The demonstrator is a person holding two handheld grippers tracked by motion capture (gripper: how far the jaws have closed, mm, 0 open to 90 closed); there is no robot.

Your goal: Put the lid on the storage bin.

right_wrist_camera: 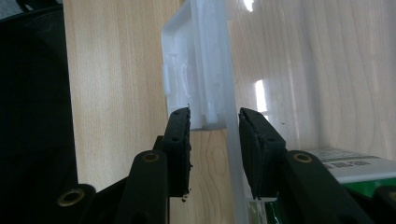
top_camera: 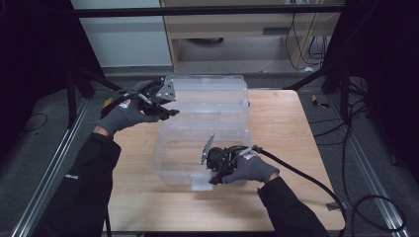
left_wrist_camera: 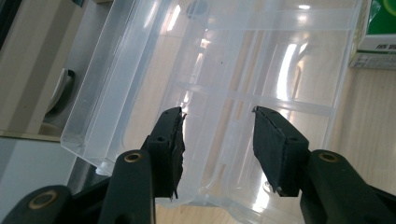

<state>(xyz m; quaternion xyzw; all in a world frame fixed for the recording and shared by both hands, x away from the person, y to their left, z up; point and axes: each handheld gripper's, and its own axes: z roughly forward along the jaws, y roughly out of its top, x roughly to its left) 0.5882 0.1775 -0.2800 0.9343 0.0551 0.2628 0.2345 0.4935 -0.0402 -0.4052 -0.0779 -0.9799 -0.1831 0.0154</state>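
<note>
A clear plastic storage box [top_camera: 170,163] stands on the wooden table with its lid [top_camera: 217,91] swung back flat behind it. My left gripper [top_camera: 173,112] is at the lid's left edge, open; in the left gripper view the lid [left_wrist_camera: 243,60] lies just past the gripper [left_wrist_camera: 217,114]. My right gripper [top_camera: 213,180] is at the box's front wall, by the white latch flap [top_camera: 201,182]. In the right gripper view that gripper [right_wrist_camera: 215,112] is open and straddles the thin front wall [right_wrist_camera: 231,135], the latch flap [right_wrist_camera: 187,70] just beyond, with gaps on both sides.
A green and white carton [right_wrist_camera: 350,170] lies inside the box, near the front wall; the same carton [left_wrist_camera: 376,32] appears beyond the lid. The wooden table [top_camera: 286,128] has bare room right of the box. Dark frame posts and cables surround the table.
</note>
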